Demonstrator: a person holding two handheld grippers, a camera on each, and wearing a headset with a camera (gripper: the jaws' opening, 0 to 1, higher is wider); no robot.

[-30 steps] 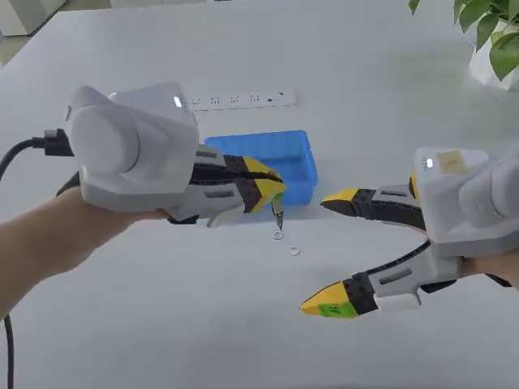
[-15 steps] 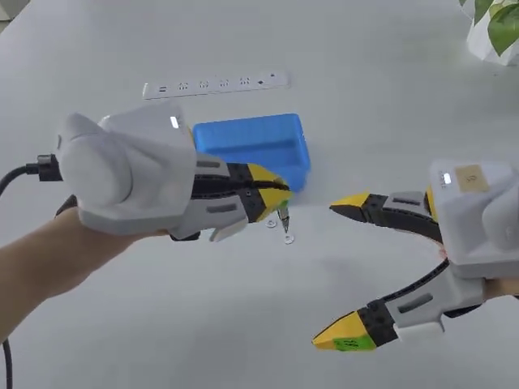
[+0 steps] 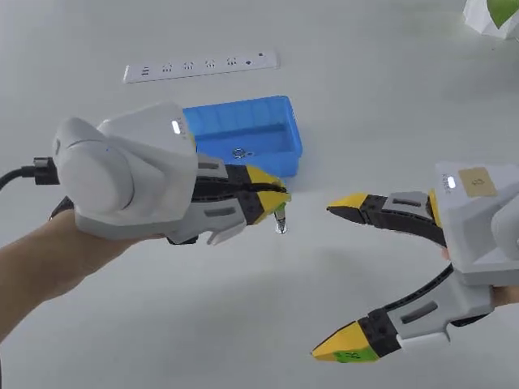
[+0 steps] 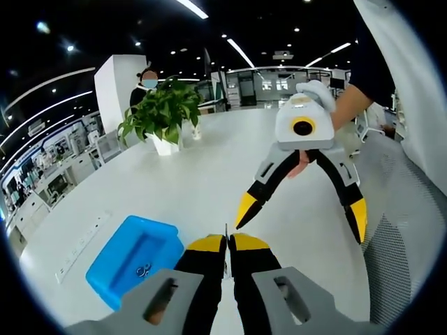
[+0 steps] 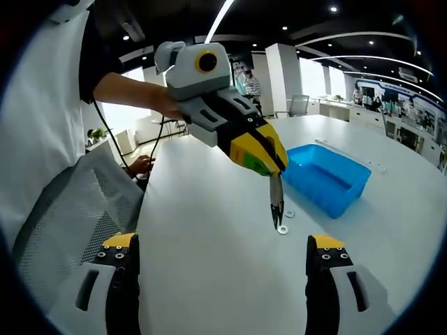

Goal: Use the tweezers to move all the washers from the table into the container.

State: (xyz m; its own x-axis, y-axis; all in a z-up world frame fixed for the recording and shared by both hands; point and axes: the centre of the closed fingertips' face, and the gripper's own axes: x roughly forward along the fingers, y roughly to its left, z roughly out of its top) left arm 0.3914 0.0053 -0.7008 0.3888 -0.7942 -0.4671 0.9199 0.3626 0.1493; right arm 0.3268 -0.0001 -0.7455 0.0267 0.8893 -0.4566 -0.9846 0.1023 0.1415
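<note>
My left gripper (image 3: 276, 197) is shut on a pair of thin metal tweezers (image 3: 280, 222) that point down at the white table, just in front of the blue container (image 3: 243, 130). In the right gripper view the tweezers' tip (image 5: 277, 222) hangs right by a washer (image 5: 282, 229), with a second washer (image 5: 289, 213) close beside it. I cannot tell whether the tip grips one. The container (image 4: 136, 255) holds a few washers (image 3: 239, 152). My right gripper (image 3: 339, 275) stands wide open to the right, holding nothing.
A white power strip (image 3: 199, 66) lies behind the container. A potted plant (image 4: 164, 115) stands at the far right corner of the table. A person stands beyond it. An office chair sits at the table's edge.
The head camera has tilted, so the whole scene sits lower and closer. The left gripper keeps the tweezers over the two washers. The right gripper has dropped slightly.
</note>
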